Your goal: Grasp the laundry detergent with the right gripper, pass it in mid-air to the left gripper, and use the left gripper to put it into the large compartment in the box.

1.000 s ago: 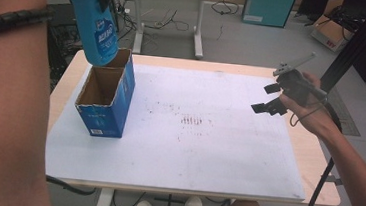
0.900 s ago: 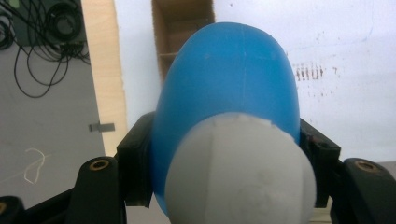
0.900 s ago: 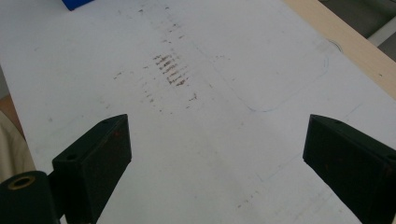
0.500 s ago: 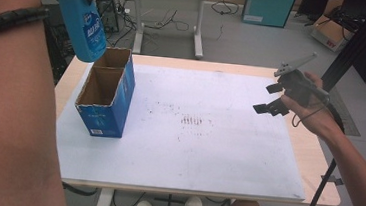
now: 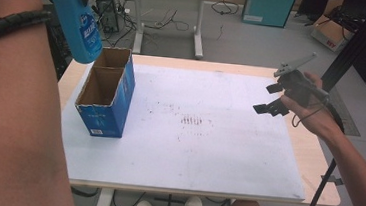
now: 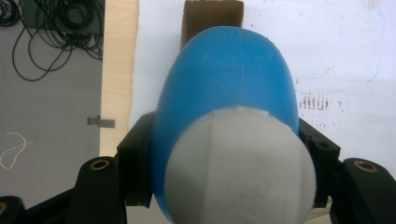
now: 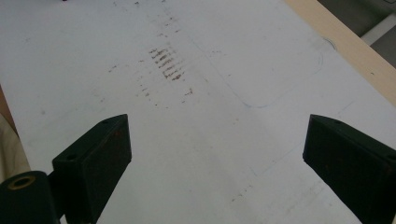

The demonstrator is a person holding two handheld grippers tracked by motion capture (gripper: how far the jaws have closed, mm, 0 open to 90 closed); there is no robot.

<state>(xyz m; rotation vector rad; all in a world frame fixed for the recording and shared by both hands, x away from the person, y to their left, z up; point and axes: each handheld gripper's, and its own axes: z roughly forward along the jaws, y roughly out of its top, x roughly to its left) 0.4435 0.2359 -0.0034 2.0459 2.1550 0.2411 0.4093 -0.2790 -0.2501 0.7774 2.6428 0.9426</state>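
White paper covered the table (image 5: 288, 142); my left gripper (image 6: 224, 154) clamped a blue, grey-capped bottle (image 5: 77, 26), base tilted down toward the box (image 5: 104, 96); my right gripper (image 7: 215, 154) gaped empty.

The tongs (image 6: 224, 186) clamp a blue bottle (image 6: 224, 93) at frame centre, its white cap (image 6: 238, 172) nearest the camera. Above it shows a cardboard box (image 6: 212, 16) on the white-covered tabletop (image 6: 119, 70).

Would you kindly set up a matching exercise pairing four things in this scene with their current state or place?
Things:
1. blue bottle
2. cardboard box
3. right hand-held gripper
4. white sheet

States:
A. open, holding nothing
B. spread over the table, stained near the middle
C. clamped in the left hand-held gripper, up above the box
D. standing on the table's left side, top open

Pairs: 1-C, 2-D, 3-A, 4-B
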